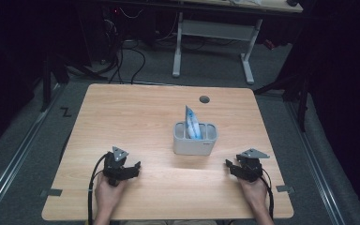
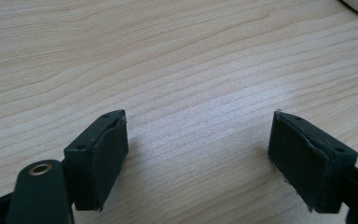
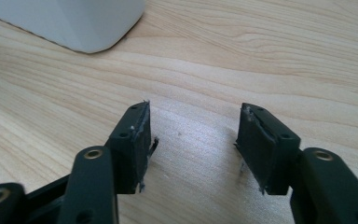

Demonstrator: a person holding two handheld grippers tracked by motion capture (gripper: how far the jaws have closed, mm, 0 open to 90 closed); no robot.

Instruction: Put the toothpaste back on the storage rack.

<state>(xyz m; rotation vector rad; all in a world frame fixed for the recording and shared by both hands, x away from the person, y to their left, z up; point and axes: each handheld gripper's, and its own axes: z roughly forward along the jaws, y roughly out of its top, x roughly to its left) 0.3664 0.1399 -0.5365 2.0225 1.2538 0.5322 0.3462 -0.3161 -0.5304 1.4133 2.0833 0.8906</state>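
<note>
Both grippers, left point(image 1: 132, 169) and right point(image 1: 231, 167), rest wide apart, empty, flanking the white holder point(image 1: 195, 139); blue-white packet point(image 1: 191, 123) inside, lower part hidden.

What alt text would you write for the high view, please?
A person's hands hold the left tongs and right tongs, both open, low over a wooden table, each near one front corner. Between and beyond them stands a white holder with a blue-white packet sticking out of it.

wooden table point(image 1: 122, 117) | white holder point(image 1: 194, 145) near centre | tools resting at near edge
</note>
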